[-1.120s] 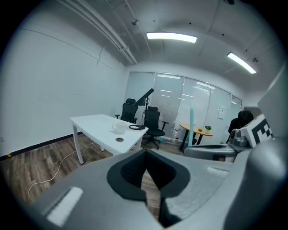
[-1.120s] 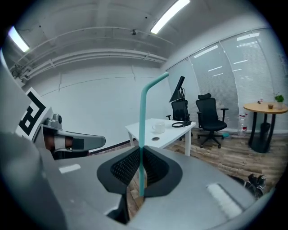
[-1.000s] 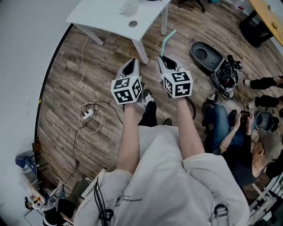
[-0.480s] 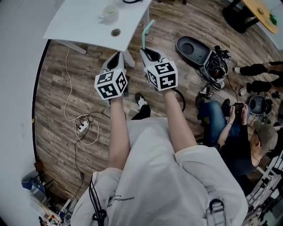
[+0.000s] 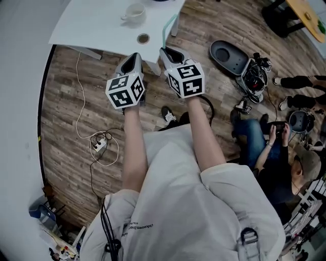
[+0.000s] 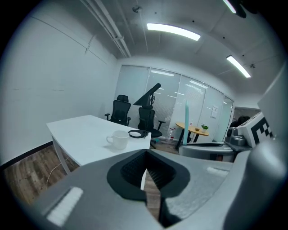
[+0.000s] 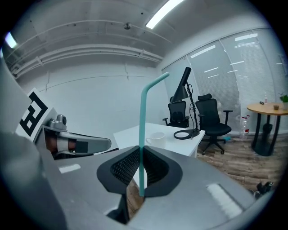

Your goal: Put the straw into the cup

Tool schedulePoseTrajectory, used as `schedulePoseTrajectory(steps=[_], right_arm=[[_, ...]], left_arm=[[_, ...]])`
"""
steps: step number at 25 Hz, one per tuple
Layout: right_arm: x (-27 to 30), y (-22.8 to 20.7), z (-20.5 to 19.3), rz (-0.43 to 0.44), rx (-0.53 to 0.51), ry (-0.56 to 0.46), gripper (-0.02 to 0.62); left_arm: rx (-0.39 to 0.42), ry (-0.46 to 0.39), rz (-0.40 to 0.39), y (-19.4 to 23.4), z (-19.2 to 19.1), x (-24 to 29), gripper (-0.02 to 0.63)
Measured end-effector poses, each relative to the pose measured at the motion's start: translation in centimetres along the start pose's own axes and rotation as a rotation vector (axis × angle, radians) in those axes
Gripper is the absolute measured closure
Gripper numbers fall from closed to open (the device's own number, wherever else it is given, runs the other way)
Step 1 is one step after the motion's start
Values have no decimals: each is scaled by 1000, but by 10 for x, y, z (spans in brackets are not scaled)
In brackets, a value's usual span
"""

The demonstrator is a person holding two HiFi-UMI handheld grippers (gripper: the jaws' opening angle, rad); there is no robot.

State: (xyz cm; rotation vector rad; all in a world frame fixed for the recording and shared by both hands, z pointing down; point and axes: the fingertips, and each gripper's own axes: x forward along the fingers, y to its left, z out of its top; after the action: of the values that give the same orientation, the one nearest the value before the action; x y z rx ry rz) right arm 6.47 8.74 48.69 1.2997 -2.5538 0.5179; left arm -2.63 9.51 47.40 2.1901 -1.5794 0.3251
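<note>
Right gripper (image 7: 140, 179) pinches the teal straw (image 7: 143, 126), shaft standing upright from its jaws, bent tip angling right. White mug (image 7: 157, 138) sits ahead; left gripper (image 6: 145, 173) clenched, empty.

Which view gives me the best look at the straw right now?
The right gripper view: the teal straw stands whole, bent tip up, clamped by the right gripper. The head view shows only its upper part; the left gripper view shows a short upright stretch.

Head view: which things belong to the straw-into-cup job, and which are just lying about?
Job: straw; right gripper shut on it; white cup.
Lying about: round disc on the table; power strip; open black case.
</note>
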Motion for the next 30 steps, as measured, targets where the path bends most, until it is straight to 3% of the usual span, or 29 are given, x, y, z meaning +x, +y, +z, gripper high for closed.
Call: schedulePoseTrajectory(steps=[7, 12, 20, 30], right_arm=[[2, -9, -12, 18, 26, 22, 548], [43, -16, -2, 35, 41, 21, 548], [113, -20, 41, 122, 46, 3, 548], [188, -61, 96, 234, 50, -13, 548]], left_arm=[[-34, 15, -26, -3, -11, 20, 605], [-38, 35, -1, 29, -8, 37, 606], [-39, -3, 84, 82, 37, 62, 606], [-39, -17, 140, 106, 90, 125, 606]])
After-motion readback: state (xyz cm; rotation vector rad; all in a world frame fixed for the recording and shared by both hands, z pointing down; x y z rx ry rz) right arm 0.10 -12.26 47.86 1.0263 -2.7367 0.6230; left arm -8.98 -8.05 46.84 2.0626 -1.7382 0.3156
